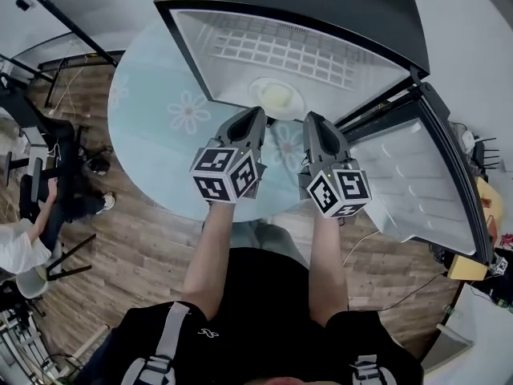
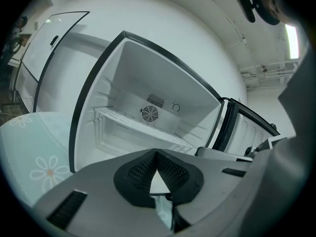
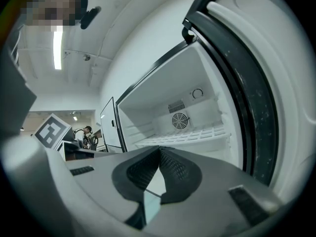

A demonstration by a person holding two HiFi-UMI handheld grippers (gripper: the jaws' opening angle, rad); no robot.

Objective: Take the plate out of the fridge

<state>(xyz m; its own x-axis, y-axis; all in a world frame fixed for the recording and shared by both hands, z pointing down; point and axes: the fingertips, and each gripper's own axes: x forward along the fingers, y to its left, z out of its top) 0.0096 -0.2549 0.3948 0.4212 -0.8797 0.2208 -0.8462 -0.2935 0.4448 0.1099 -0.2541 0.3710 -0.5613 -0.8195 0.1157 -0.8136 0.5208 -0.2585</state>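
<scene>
Left gripper [image 1: 257, 114], right gripper [image 1: 312, 119] — both closed, empty.
Plate [image 1: 276, 96] sits in the open fridge [image 1: 337, 6], just past their tips.

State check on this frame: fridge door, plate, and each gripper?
Fridge door: wide open, swung to the right.
Plate: inside the fridge, flat on its floor near the front edge.
Left gripper: jaws shut, holding nothing, tip close to the plate.
Right gripper: jaws shut, holding nothing, tip close to the plate.
</scene>
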